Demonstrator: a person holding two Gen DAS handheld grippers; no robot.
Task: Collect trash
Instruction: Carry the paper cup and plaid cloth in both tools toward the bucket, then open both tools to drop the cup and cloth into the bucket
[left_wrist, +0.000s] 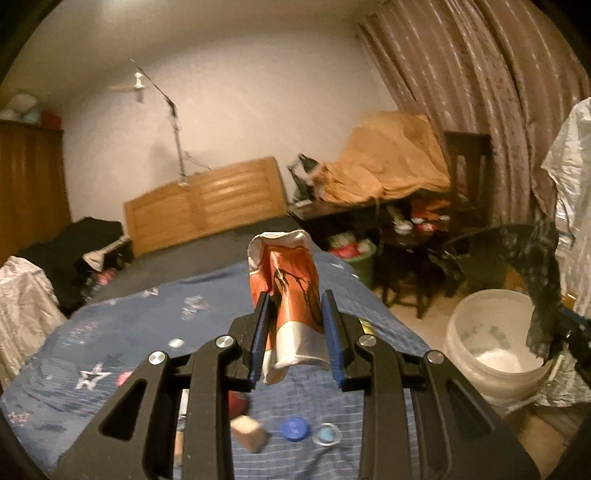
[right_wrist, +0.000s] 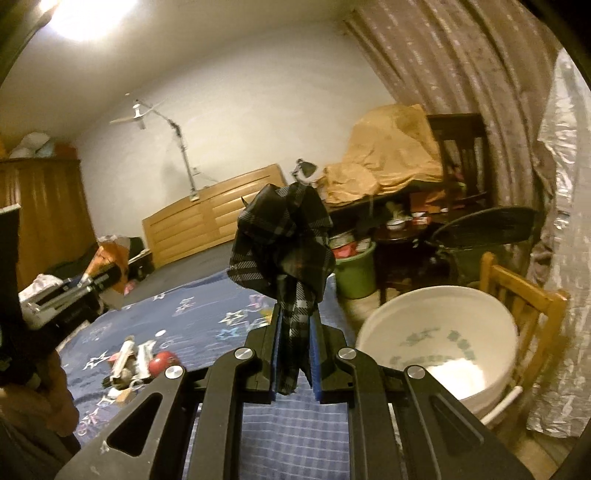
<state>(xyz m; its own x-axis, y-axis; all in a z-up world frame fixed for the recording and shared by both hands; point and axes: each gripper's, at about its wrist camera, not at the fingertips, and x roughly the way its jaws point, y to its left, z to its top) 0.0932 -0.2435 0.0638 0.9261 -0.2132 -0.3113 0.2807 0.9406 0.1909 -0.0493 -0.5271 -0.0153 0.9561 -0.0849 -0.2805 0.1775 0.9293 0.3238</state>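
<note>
My left gripper (left_wrist: 295, 306) is shut on a crumpled orange and white paper cup (left_wrist: 286, 280), held upright above the blue bed cover (left_wrist: 110, 350). A crumpled black plaid wrapper (right_wrist: 284, 240) sticks up from my right gripper (right_wrist: 295, 314), whose blue pads are shut on its lower end. The same wrapper (left_wrist: 541, 273) shows at the right edge of the left wrist view, above a white bucket (left_wrist: 495, 347). In the right wrist view that white bucket (right_wrist: 439, 336) stands on the floor just right of the bed, below and right of the wrapper. The left gripper with its cup (right_wrist: 107, 266) appears far left there.
Small litter lies on the bed: a wooden block (left_wrist: 249, 432), a blue cap (left_wrist: 294, 429), a clear ring (left_wrist: 327, 434), a red ball (right_wrist: 162, 362) and white tubes (right_wrist: 127, 356). A wooden chair (right_wrist: 524, 310), a green bin (right_wrist: 356, 273), a dark fan (right_wrist: 484, 229) and a cluttered table (right_wrist: 399, 199) crowd the right.
</note>
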